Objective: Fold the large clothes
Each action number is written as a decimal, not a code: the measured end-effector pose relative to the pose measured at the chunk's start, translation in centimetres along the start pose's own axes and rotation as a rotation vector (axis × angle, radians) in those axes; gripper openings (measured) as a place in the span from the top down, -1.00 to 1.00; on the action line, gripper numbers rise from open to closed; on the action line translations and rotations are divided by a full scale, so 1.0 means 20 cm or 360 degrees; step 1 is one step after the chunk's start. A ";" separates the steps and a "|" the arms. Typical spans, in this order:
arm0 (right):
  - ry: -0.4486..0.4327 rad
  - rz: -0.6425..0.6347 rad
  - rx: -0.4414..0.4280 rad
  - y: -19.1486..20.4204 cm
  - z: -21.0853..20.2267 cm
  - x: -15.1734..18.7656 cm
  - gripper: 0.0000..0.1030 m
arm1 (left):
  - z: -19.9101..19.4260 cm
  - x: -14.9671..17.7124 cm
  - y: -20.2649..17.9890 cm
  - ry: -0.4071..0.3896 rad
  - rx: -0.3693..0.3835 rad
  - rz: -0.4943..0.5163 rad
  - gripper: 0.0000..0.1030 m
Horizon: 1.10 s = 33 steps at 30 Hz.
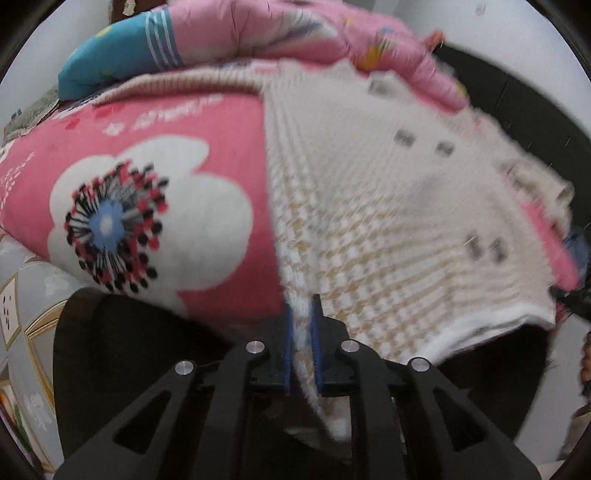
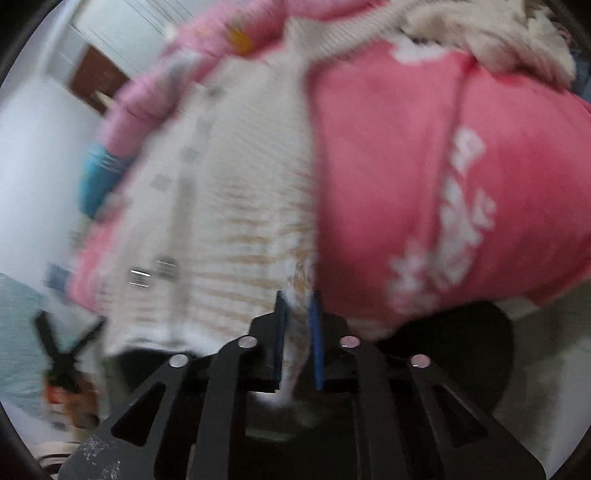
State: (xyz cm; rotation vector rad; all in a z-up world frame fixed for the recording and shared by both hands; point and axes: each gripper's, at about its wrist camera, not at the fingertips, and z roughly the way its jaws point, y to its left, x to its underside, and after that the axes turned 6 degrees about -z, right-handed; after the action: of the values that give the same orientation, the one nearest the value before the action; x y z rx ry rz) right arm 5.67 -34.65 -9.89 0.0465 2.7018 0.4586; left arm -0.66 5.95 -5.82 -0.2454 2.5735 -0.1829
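A cream knitted cardigan [image 1: 388, 206] with tan checks and grey buttons lies spread over a pink flowered quilt [image 1: 147, 177]. My left gripper [image 1: 303, 306] is shut on the cardigan's near left hem corner, the knit pinched between its blue pads. In the right wrist view the same cardigan [image 2: 229, 206] runs up the middle, blurred. My right gripper [image 2: 297, 299] is shut on the cardigan's near right edge, fluffy knit squeezed between its pads. The pink quilt [image 2: 388, 177] fills the right of that view.
A pink and teal padded blanket [image 1: 258, 33] is bundled at the far side. More cream fabric [image 2: 480, 33] is heaped at the far right. The other gripper [image 2: 62, 350] shows at the lower left of the right wrist view. A black seat edge [image 1: 92, 339] sits below the quilt.
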 end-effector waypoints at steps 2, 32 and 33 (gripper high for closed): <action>-0.0008 0.0008 0.0174 -0.03 -0.05 -0.02 0.33 | 0.01 0.00 0.03 0.0017 -0.0027 0.0013 0.59; -0.0242 -0.0952 0.0186 1.48 0.64 -0.84 -0.84 | 0.32 -1.58 1.09 -0.0437 -0.0251 -0.0985 0.20; -0.0224 -0.0972 0.0220 1.49 0.68 -0.85 -0.84 | 0.40 -1.63 1.21 -0.0379 -0.0245 -0.1103 0.20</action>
State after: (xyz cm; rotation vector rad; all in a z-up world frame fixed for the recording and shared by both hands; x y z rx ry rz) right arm 25.66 -3.93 -5.65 -0.6607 2.4349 0.0771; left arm 27.60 35.69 -0.38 -1.1394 2.1724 -0.1899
